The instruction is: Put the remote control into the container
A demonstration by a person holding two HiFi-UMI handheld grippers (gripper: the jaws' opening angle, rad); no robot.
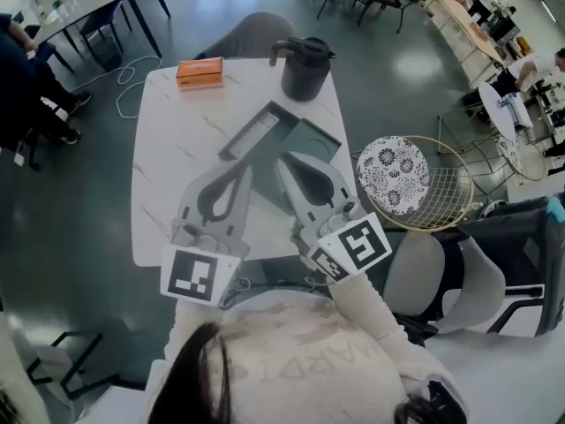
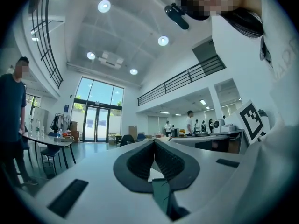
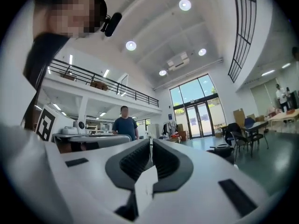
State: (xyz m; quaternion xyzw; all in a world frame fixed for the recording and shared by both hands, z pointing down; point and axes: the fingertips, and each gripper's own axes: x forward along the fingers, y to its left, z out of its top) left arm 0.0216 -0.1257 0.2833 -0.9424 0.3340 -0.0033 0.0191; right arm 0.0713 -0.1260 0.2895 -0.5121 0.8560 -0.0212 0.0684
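Note:
On the white marble table [image 1: 168, 166] lies a long dark grey tray-like container [image 1: 257, 132] with a paler strip along it, and a square grey piece [image 1: 314, 141] sits beside it on the right. I cannot make out the remote control for certain. My left gripper [image 1: 240, 168] and right gripper [image 1: 287, 157] hover side by side over the table's near half, tips towards these grey pieces. Both are shut with nothing between the pads. The left gripper [image 2: 153, 141] and the right gripper [image 3: 151, 141] each look out level into the hall in their own views, which show no table.
An orange box [image 1: 199, 71] and a dark jug [image 1: 305, 67] stand at the table's far edge. To the right are a wire basket [image 1: 446, 193] holding a patterned plate [image 1: 393, 175], and a grey chair [image 1: 481, 272]. People stand around the hall.

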